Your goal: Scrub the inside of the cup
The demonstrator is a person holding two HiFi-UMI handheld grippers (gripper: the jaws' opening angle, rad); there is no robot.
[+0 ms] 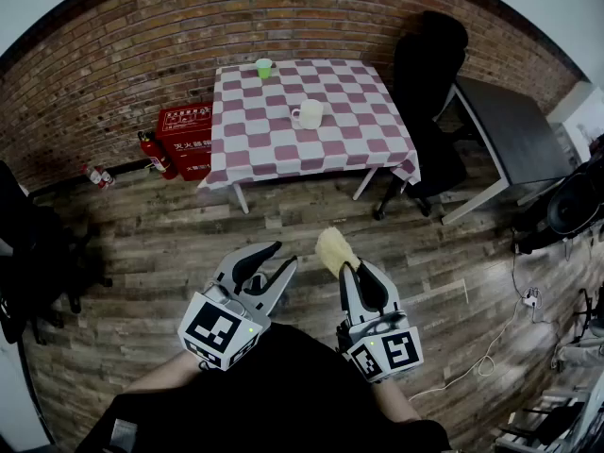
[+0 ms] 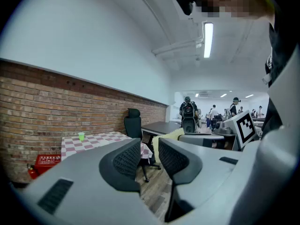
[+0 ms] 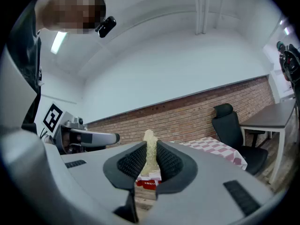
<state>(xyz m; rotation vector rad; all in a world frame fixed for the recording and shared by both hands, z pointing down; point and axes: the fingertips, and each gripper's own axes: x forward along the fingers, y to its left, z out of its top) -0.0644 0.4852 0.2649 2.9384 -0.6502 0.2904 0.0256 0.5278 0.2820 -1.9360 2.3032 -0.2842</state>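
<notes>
Maroon-and-white checked cloth is seen in the head view, draped over a small table (image 1: 283,154) that stands against a rough brick wall (image 1: 123,55). A glossy white mug (image 1: 309,113) with a handle is set upright near the middle of the cloth, and a small green cup (image 1: 264,67) is placed at the far edge, well apart from it. A red box (image 1: 185,135) and a fire extinguisher (image 1: 156,154) are seen on the plank floor (image 1: 189,234) beside the table; a black office chair (image 1: 429,64) is tucked at the other side. Both grippers are held low over the floor, well short of the table. The left gripper (image 1: 281,256) is held with a narrow gap. A fluffy yellow sponge (image 1: 335,250) is gripped by the right gripper (image 1: 360,276).

From the left gripper view, the ribbed dark pads of the left gripper (image 2: 150,156) are shown slightly apart with nothing between them; the sponge (image 2: 171,136) is glimpsed beyond, and the green cup (image 2: 81,136) is seen on the table (image 2: 93,143).

From the right gripper view, the right gripper (image 3: 150,165) is shown clamped on the coarse, upright sponge (image 3: 151,149), whose rounded top is seen above the pads.
</notes>
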